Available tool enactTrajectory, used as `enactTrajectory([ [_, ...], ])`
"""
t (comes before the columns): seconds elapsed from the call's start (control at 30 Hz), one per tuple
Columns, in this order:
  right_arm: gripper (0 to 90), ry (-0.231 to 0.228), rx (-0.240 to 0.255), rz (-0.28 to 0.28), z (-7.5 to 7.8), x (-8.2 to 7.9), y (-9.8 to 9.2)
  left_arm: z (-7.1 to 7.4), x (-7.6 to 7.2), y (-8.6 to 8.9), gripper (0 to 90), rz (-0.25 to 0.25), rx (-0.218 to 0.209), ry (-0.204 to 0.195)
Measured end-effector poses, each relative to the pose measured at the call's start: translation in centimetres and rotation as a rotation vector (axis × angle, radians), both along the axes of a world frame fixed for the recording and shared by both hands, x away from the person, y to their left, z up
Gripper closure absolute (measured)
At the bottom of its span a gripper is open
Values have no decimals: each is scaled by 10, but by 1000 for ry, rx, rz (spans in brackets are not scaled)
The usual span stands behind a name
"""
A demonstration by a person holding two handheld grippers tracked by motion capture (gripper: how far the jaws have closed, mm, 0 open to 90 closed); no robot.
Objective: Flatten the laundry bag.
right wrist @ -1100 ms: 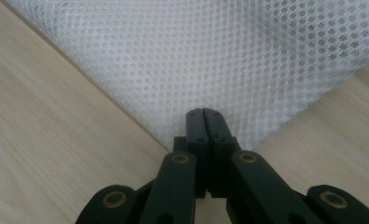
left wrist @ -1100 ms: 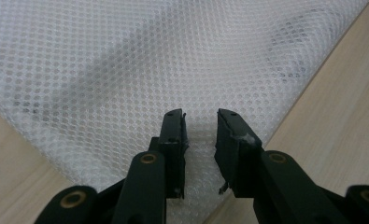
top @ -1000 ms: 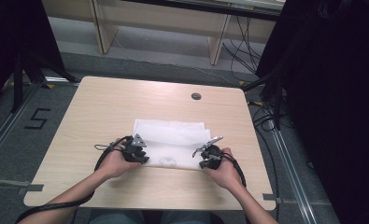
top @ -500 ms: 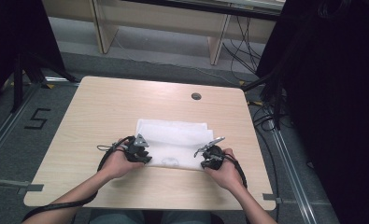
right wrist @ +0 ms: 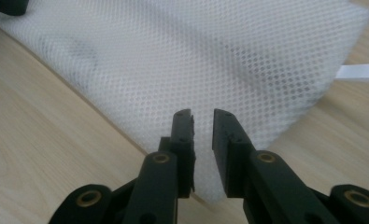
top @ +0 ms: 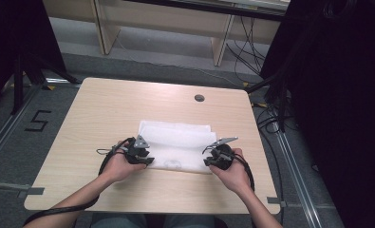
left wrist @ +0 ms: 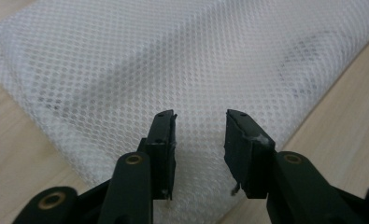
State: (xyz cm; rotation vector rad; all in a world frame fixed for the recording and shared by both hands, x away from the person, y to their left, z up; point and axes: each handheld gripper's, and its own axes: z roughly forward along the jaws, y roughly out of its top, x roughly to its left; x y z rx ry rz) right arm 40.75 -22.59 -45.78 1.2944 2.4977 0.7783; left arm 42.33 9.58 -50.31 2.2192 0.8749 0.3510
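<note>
The white mesh bag (top: 178, 145) lies flat on the table (top: 99, 114). My left gripper (left wrist: 198, 135) and right gripper (right wrist: 202, 128) have just been opening, nothing pinched. I should lift away slowly, without snagging it.

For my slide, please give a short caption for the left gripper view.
Left gripper, jaws just opened with a gap between them, poised over a corner of the white mesh bag lying flat on the wooden table.

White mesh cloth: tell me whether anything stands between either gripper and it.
Nothing visible does. The left gripper and the right gripper each sit right over a near corner of the white mesh cloth, their jaws just opened, with a gap between them and only mesh beneath.
</note>
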Motion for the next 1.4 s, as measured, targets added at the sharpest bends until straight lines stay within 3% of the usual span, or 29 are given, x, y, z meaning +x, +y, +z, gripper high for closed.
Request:
enactTrajectory([
  [0.03,778,-2,24,-12,2,-1,-1,2,1,2,611,-1,-6,-4],
  [0.07,768,-10,17,-28,5,-2,-3,5,2,3,591,16,-20,-2],
  [0.1,762,-30,24,-19,5,-3,-5,10,6,8,574,33,-47,0],
  [0.13,755,-21,12,-23,8,-5,-9,13,8,11,555,53,-63,0],
  [0.17,750,-32,33,-38,8,-6,-9,16,11,14,539,80,-89,3],
  [0.2,747,-24,11,-18,10,-7,-14,18,14,18,526,88,-95,2],
  [0.27,741,-6,23,-25,11,-11,-18,24,21,27,516,123,-94,-29],
  [0.3,739,-39,24,-45,9,-13,-20,24,26,31,508,137,-98,-44],
  [0.33,738,-33,17,-49,10,-15,-23,25,32,35,505,171,-105,-40],
  [0.37,738,-49,13,-46,8,-17,-27,25,37,38,502,186,-97,-38],
  [0.4,737,-26,14,-57,10,-20,-29,25,42,40,500,194,-80,-34],
  [0.6,735,-23,34,-73,6,-21,-34,20,62,32,464,220,-76,-31],
  [0.7,734,-5,28,-70,6,-20,-33,18,72,24,440,232,-35,-41],
  [0.8,731,-11,25,-54,5,-20,-34,14,80,20,440,238,-41,-21],
  [0.83,730,-20,45,-67,3,-20,-33,12,83,19,440,251,-47,-8],
  [0.87,730,1,29,-67,5,-21,-34,11,85,18,441,257,-41,-3],
  [1.13,729,3,35,-71,5,-21,-34,1,92,11,489,287,-53,38],
  [1.23,728,4,37,-63,5,-20,-34,-2,92,7,521,279,-29,35],
  [1.27,728,-12,50,-65,3,-20,-33,-3,92,6,542,263,-3,26],
  [1.4,728,0,39,-63,4,-20,-33,-2,91,1,622,244,41,6],
])
